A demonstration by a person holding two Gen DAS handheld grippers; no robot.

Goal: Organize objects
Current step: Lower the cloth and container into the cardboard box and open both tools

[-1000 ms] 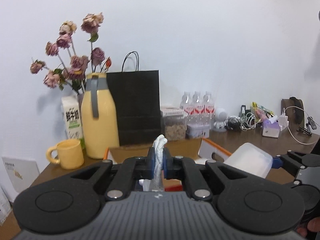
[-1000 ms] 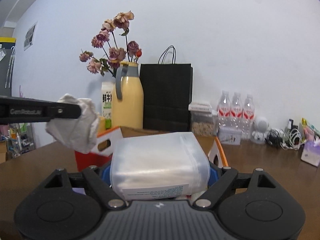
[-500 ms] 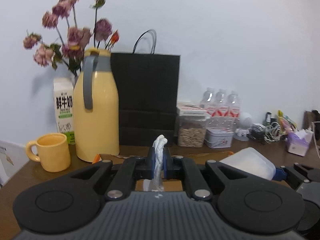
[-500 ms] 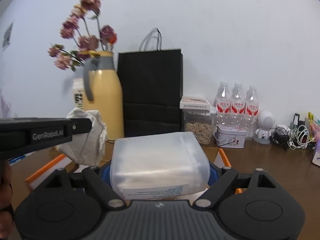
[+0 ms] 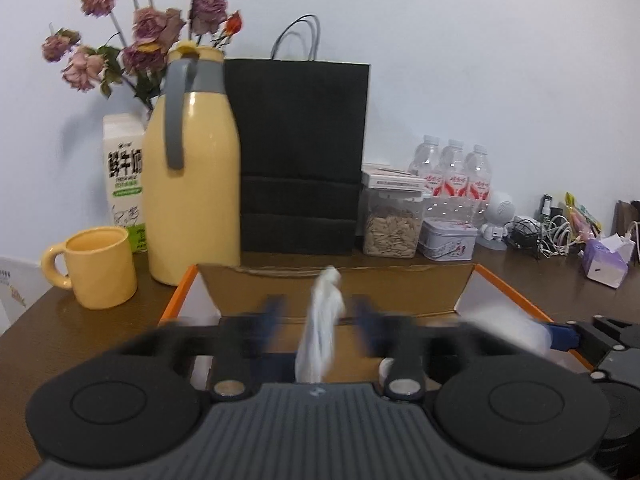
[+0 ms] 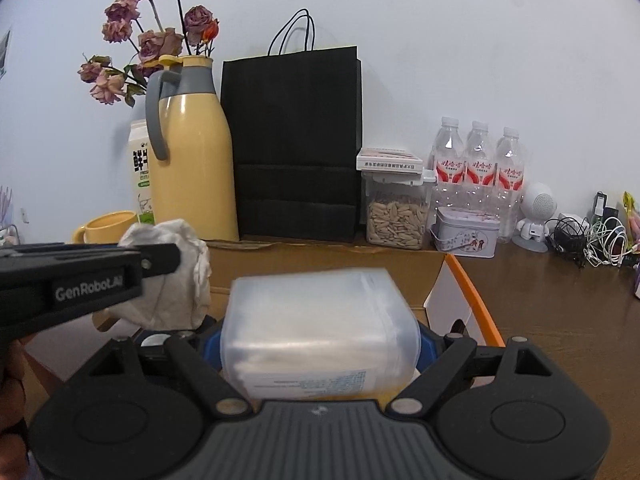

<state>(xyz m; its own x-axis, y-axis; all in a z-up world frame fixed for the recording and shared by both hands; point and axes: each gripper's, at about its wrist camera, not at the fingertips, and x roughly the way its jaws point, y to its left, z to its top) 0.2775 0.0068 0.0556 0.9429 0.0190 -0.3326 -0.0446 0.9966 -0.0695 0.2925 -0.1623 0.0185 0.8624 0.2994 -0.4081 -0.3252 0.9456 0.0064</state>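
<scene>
Inventory, desk w/ open box:

1. Left gripper (image 5: 318, 314): jaws opening, blurred, spread well apart. Crumpled white tissue (image 5: 322, 326) hangs betw. them, touching neither pad, over the box interior.
2. Right gripper (image 6: 320, 354): jaws opening. Clear plastic wipes pack (image 6: 320, 332) sits betw. blue pads; pack blurred, can't tell if pads still press on it. Pack is above the box, right portion.
3. Cardboard box (image 5: 332, 280): brown inside, orange edges, white outer walls; flaps open; on brown table (image 5: 92, 336) in front of the back-row items.
4. Back row, L to R, against white wall:
 - yellow mug (image 5: 96, 266), front left, beside the box
 - milk carton (image 5: 124, 176), behind mug
 - yellow thermos jug (image 5: 192, 184) w/ grey handle; dried pink roses (image 5: 148, 40) behind it
 - black paper bag (image 5: 300, 152), upright, touching jug's side
 - clear canister of seeds (image 5: 392, 220), small white box on lid
 - three water bottles (image 5: 452, 176)
 - printed tin (image 5: 450, 238), in front of bottles
 - white robot figurine (image 5: 498, 220)
 - cable tangle (image 5: 540, 234)
 - purple tissue pack (image 5: 606, 260), far right.
</scene>
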